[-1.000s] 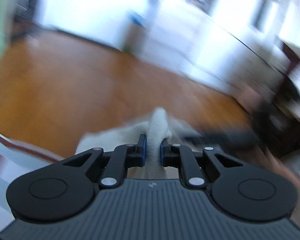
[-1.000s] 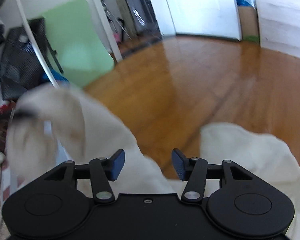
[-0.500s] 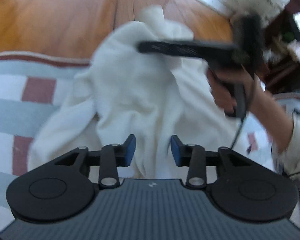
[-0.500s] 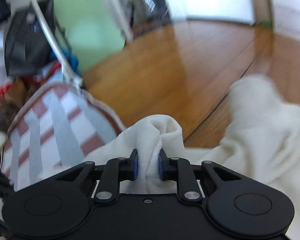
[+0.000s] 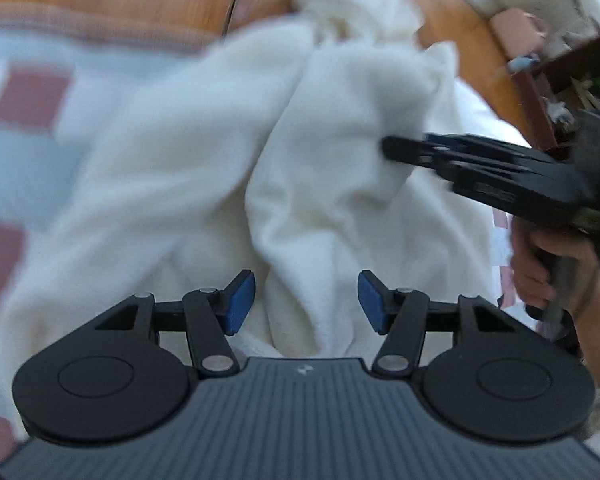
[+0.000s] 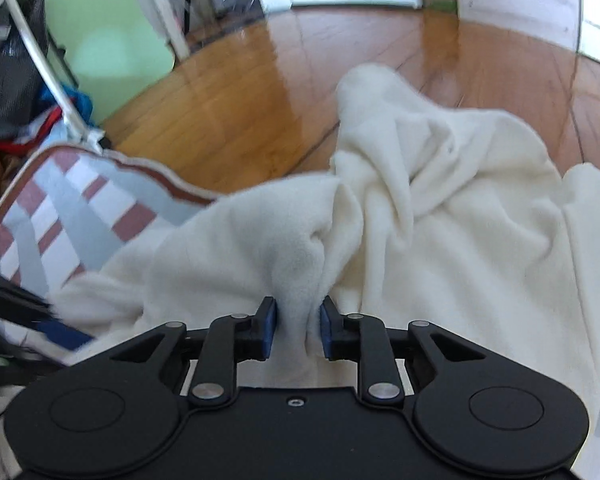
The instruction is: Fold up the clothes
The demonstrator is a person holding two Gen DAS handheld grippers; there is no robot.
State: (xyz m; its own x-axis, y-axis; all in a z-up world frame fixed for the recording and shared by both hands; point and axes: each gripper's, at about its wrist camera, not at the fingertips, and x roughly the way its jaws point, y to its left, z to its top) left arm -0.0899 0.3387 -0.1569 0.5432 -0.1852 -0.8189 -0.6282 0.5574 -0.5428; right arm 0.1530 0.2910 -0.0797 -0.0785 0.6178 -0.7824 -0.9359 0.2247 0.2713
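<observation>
A cream fleece garment (image 5: 172,184) lies crumpled on a striped mat, partly spilling onto the wood floor. My left gripper (image 5: 306,300) hangs low over it. Its jaws are opening, and a ridge of the cloth lies between the blue pads (image 5: 240,300) without touching them. In the right wrist view my right gripper (image 6: 296,328) pinches a raised fold of the garment (image 6: 460,220), with the jaws easing apart. The left wrist view shows that right gripper (image 5: 400,148) from the side, biting into the cloth, with a person's hand (image 5: 548,268) on its handle.
The mat (image 6: 60,208) has grey, white and red-brown stripes and a brown border. Beyond it is shiny wood floor (image 6: 260,92). A green panel (image 6: 100,40), a white pole and a pile of dark and coloured things stand at the far left. Dark furniture (image 5: 548,80) is at the right.
My left gripper let go of the fold it held, opened wider and sank toward the garment. My right gripper closed on a fold and moved down with it.
</observation>
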